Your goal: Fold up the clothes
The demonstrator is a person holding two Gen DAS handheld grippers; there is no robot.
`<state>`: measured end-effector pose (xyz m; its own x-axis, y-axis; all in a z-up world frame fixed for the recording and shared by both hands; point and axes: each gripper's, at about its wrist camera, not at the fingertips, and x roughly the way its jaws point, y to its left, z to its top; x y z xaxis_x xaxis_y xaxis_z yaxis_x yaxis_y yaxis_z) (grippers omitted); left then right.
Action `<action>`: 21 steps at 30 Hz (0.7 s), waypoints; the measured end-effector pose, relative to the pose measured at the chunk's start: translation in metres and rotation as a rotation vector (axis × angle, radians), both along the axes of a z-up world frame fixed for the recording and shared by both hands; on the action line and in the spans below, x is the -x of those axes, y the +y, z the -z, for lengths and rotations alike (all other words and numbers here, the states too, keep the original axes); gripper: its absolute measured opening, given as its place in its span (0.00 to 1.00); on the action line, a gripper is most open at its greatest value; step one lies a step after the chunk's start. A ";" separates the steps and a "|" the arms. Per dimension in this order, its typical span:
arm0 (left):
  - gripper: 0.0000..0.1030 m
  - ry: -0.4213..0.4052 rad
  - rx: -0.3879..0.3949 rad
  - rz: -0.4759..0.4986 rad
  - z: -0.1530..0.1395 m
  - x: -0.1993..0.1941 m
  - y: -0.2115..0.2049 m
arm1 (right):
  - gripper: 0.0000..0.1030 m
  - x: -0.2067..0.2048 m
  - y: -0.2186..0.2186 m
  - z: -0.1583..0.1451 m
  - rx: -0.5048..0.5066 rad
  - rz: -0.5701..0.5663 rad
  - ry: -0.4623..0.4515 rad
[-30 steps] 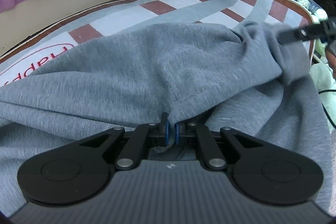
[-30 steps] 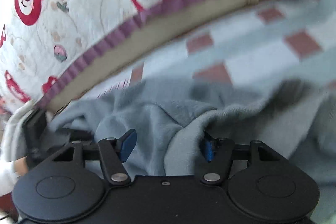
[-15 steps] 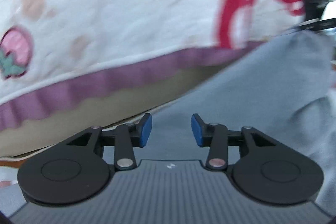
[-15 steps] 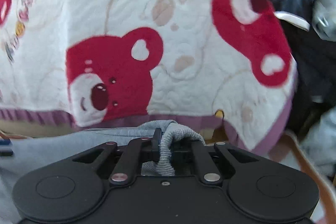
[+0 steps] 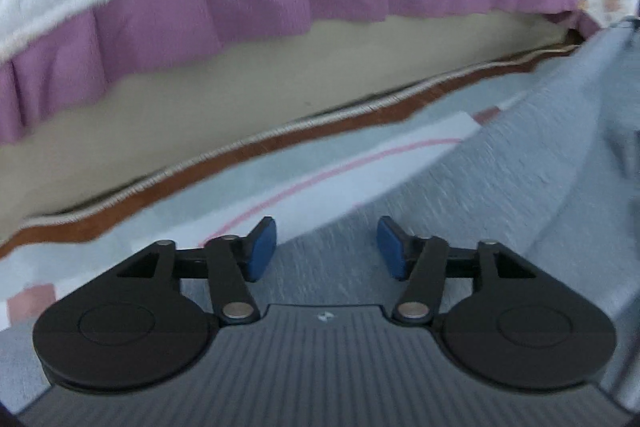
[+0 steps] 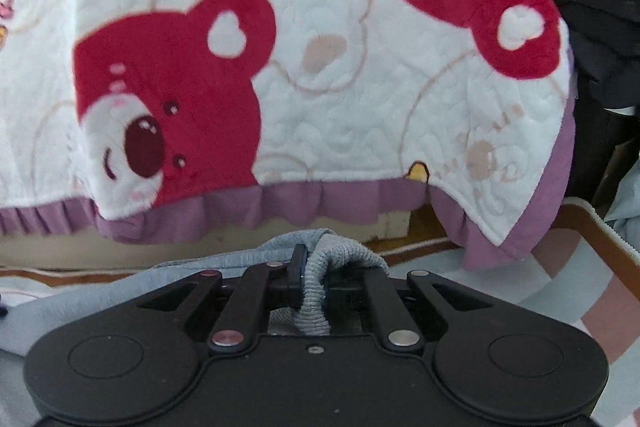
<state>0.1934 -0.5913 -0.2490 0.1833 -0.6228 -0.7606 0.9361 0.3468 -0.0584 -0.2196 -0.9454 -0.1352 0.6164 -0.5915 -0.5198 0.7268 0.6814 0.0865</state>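
Note:
A grey sweatshirt [image 5: 500, 187] lies spread on a checked mat [image 5: 360, 147]; in the left wrist view its edge runs diagonally under my left gripper [image 5: 326, 247], whose blue pads [image 5: 262, 247] stand wide apart with nothing between them. In the right wrist view my right gripper [image 6: 314, 275] is shut on a ribbed grey cuff or hem of the sweatshirt [image 6: 320, 267], which bunches up over the fingers and trails off to the left [image 6: 120, 291].
A white quilt with red bears and a purple frill [image 6: 280, 87] hangs close ahead over a beige base [image 5: 240, 99]. The mat's brown border [image 5: 280, 139] runs below it. Dark clothes are piled at the right [image 6: 600, 7].
My left gripper let go of the grey fabric and opened wide, swinging toward the quilt. My right gripper closed on the ribbed edge and lifted it toward the quilt.

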 end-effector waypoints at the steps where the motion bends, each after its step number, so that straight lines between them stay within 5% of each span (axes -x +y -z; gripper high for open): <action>1: 0.55 -0.001 -0.011 0.004 0.001 -0.002 0.004 | 0.07 0.003 0.003 0.001 0.014 -0.003 -0.007; 3: 0.57 -0.007 -0.036 0.008 0.002 -0.006 0.011 | 0.07 0.009 0.008 0.003 0.017 -0.007 -0.019; 6: 0.85 -0.016 -0.073 0.016 0.005 -0.012 0.022 | 0.07 0.018 0.013 0.007 0.008 -0.013 -0.038; 13: 1.00 -0.045 -0.038 -0.103 0.019 -0.007 0.017 | 0.08 0.033 0.019 0.008 -0.004 -0.041 -0.081; 19: 1.00 -0.025 -0.047 -0.153 0.018 -0.009 -0.002 | 0.08 0.044 0.027 0.005 0.004 -0.073 -0.117; 21: 0.81 -0.049 -0.007 -0.090 0.016 0.003 -0.005 | 0.08 0.048 0.032 0.004 0.011 -0.082 -0.126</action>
